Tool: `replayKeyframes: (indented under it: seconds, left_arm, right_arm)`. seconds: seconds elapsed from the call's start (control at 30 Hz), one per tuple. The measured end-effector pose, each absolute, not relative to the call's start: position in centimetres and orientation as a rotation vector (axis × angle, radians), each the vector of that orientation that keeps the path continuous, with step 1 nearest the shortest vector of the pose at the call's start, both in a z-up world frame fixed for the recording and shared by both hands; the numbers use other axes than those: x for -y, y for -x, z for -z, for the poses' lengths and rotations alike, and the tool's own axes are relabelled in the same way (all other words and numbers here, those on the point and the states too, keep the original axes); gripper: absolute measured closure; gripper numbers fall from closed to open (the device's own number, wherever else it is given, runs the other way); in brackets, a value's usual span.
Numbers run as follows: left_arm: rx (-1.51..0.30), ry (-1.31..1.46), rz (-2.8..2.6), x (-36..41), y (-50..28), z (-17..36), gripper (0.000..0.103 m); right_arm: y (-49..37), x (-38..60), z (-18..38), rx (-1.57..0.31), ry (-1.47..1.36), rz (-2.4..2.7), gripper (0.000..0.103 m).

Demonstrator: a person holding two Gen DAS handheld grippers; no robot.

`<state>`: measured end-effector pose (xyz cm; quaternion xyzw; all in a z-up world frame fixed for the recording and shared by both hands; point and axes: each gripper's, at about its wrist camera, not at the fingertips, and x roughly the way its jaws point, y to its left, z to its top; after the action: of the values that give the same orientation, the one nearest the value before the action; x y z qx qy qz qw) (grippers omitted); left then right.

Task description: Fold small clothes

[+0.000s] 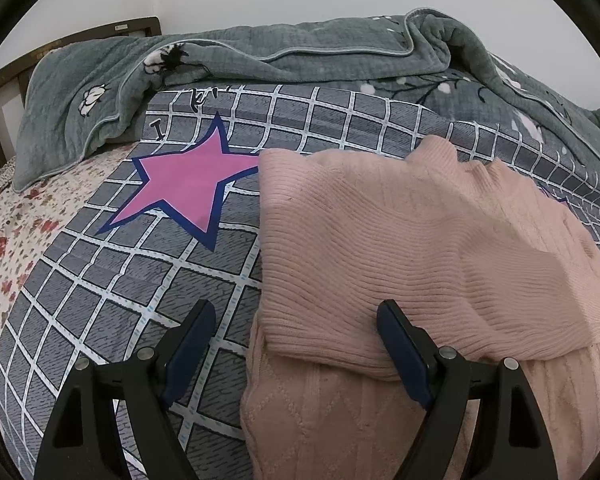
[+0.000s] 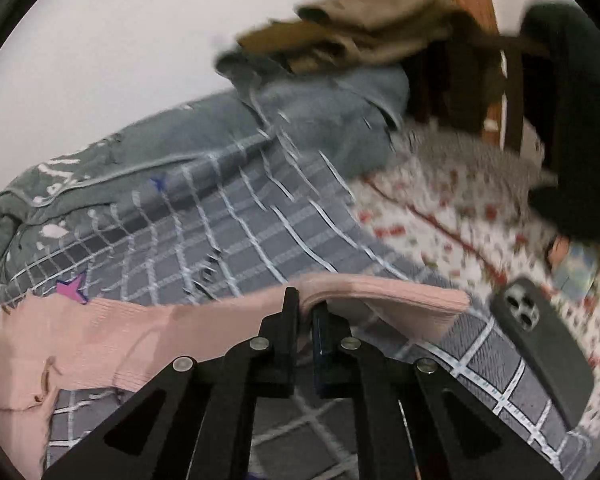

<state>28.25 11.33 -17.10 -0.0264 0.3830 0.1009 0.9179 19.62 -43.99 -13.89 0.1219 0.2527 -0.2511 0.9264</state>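
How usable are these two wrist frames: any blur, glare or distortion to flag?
Left wrist view: sharp, evenly lit, no glare; fisheye bends the grid bedsheet lines, and the pink sweater ribbing reads clearly between the open left gripper fingers. Right wrist view: heavy motion blur smears the sheet pattern and the clothes pile; only the right gripper, shut on the sweater edge, and the phone stay fairly crisp.

pink ribbed sweater [image 1: 420, 232] on grey checked sheet [image 1: 100, 280] (pink star [image 1: 188, 184]).
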Motion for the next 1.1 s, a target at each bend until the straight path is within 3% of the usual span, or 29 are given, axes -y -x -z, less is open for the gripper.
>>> replayKeyframes:
  seconds: [0.23, 0.4, 0.53, 0.67, 0.83, 0.93, 1.0, 1.07, 1.1]
  left_arm:
    - [-0.779, 0.086, -0.217, -11.9, -27.9, 16.5, 0.021]
    - [-0.779, 0.255, -0.188, -16.5, -25.8, 15.8, 0.021]
    - [-0.792, 0.228, -0.231, -20.3, -24.0, 15.7, 0.021]
    - [-0.799, 0.292, -0.261, -24.2, -21.6, 15.7, 0.021]
    - [-0.805, 0.300, -0.228, -25.3, -19.8, 15.9, 0.021]
    - [-0.811, 0.269, -0.220, -24.8, -19.2, 16.1, 0.021]
    - [-0.809, 0.247, -0.199, -24.1, -19.2, 16.0, 0.021]
    - [-0.810, 0.224, -0.180, -23.2, -19.4, 15.9, 0.021]
    - [-0.808, 0.213, -0.159, -22.3, -19.6, 15.8, 0.021]
  right_arm:
    - [-21.2, 34.8, 9.0, -0.472, -0.148, 0.385, 0.097]
    - [-24.1, 26.1, 6.4, -0.486, -0.117, 0.201, 0.097]
    - [-26.3, 17.7, 5.1, -0.477, -0.064, 0.056, 0.098]
    - [-28.6, 8.8, 6.0, -0.521, -0.054, -0.116, 0.097]
    - [-31.6, -1.0, 11.3, -0.669, -0.039, -0.286, 0.097]
    - [-31.5, -3.7, 14.3, -0.732, -0.019, -0.399, 0.091]
    - [-30.6, -4.1, 15.0, -0.745, 0.000, -0.449, 0.078]
    - [-29.4, -3.6, 14.6, -0.728, 0.006, -0.438, 0.058]
    - [-28.8, -2.8, 14.2, -0.710, 0.002, -0.428, 0.056]
